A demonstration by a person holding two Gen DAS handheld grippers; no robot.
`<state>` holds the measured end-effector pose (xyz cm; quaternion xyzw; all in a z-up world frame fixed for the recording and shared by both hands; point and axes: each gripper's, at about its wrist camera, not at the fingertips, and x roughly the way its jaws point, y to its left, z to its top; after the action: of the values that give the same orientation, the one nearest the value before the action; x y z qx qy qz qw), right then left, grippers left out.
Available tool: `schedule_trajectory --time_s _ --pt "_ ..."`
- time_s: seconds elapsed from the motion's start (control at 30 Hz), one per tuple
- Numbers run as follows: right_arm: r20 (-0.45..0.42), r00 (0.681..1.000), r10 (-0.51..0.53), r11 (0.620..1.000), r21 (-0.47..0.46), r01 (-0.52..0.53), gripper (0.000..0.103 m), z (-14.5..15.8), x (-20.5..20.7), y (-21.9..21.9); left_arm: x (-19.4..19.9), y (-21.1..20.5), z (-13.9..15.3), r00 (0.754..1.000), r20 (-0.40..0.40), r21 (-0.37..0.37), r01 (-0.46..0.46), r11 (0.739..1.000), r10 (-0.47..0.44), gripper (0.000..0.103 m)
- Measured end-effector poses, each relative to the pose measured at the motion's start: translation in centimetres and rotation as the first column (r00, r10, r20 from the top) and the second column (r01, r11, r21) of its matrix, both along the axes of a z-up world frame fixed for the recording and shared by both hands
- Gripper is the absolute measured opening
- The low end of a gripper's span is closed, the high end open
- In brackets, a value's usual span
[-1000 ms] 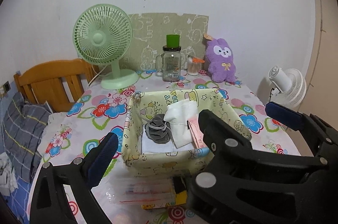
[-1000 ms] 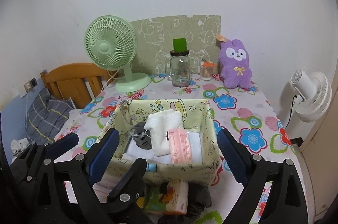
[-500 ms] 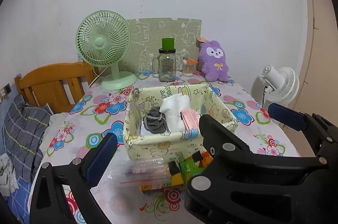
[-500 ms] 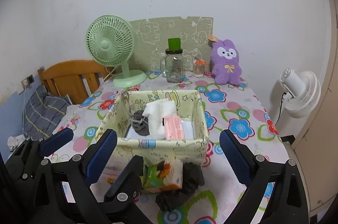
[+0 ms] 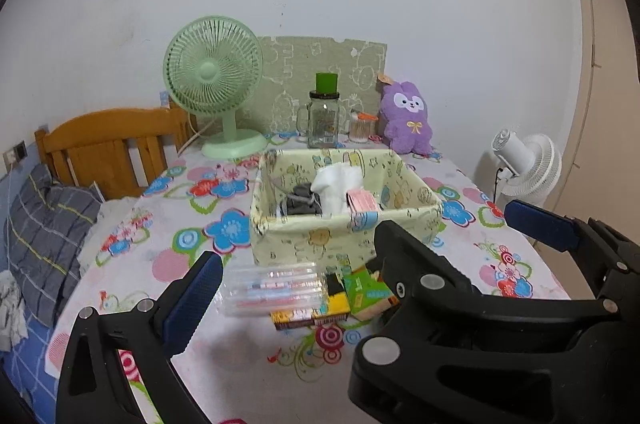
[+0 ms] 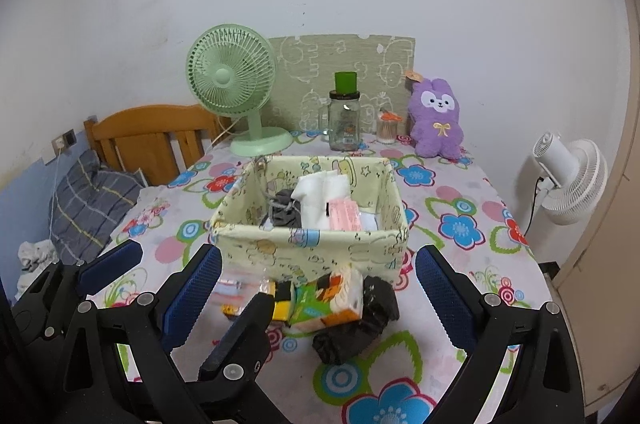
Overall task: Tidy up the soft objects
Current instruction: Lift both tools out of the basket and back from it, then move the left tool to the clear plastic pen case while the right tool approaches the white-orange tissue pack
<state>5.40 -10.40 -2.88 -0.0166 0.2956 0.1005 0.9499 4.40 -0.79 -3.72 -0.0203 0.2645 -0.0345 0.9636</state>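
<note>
A pale yellow fabric basket point(image 6: 308, 248) with cartoon prints sits mid-table, toward the near edge. Inside lie a grey sock point(image 6: 285, 210), folded white cloth point(image 6: 320, 196) and a pink pack point(image 6: 345, 217). Against its near wall, on the table point(image 6: 460, 192), rest a clear case point(image 5: 272, 288), a tissue pack point(image 6: 328, 298) and a black bundle point(image 6: 356, 324). The left gripper point(image 5: 360, 264) and right gripper point(image 6: 316, 288) both hang apart, empty, above the near edge.

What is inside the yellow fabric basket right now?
The basket holds a dark grey bundle, a white folded cloth and a pink packet. Its near wall hides whatever lies beneath them.
</note>
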Motion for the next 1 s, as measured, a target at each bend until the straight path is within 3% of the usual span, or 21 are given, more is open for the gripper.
schedule_trajectory --time_s 0.43,1.0 --pt "-0.017 1.000 0.005 0.999 0.035 -0.005 0.099 -2.9 -1.8 0.0 -1.5 -0.2 -2.6 1.000 -0.016 0.022 0.007 1.000 -0.006 0.101" --pt "-0.114 0.993 -0.003 0.999 0.045 0.008 0.099 -7.9 -0.3 -0.1 -0.3 0.4 -7.0 0.992 -0.125 0.025 -0.016 1.000 0.019 0.100"
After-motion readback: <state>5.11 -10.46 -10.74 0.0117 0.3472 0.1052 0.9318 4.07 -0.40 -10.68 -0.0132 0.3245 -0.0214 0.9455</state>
